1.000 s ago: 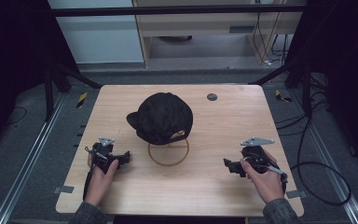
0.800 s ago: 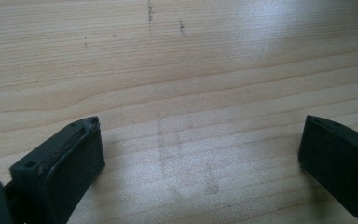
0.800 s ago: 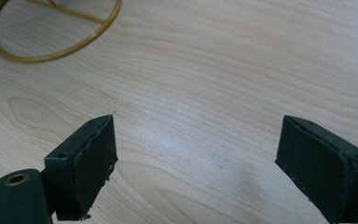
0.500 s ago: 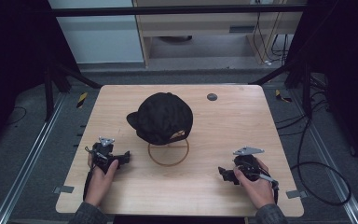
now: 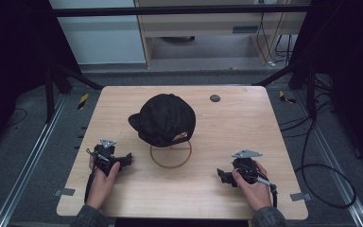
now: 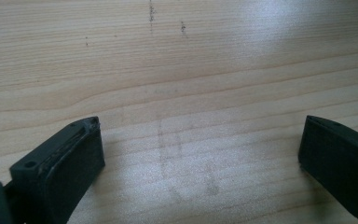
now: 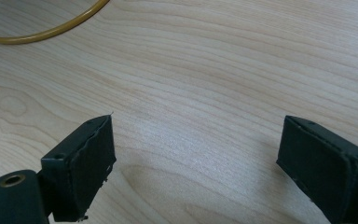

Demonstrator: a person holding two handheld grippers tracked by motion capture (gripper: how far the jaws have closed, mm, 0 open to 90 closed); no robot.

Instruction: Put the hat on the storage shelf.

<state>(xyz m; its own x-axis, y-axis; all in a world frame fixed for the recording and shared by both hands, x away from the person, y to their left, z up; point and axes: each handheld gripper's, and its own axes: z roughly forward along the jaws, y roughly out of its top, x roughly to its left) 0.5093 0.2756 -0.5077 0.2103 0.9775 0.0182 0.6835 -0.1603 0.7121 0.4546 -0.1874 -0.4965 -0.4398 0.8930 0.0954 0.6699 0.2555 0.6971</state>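
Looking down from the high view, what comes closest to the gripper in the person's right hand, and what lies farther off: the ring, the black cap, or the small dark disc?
From the right gripper:
1. Ring, flat on the table toward the middle, nearest.
2. Black cap, just beyond the ring and overlapping its far edge.
3. Small dark disc, near the table's far edge, farthest.

We find no legible text, label, brand, number or sign anywhere. The black cap [image 5: 166,119] shows no readable logo or lettering from the high view. The wooden table [image 5: 246,132] carries only grain and faint scuff marks; the small dark disc [image 5: 214,98] near its far edge bears no marking we can make out. The yellow-and-black striped tape pieces [image 5: 83,100] on the floor are plain hazard stripes, without words.
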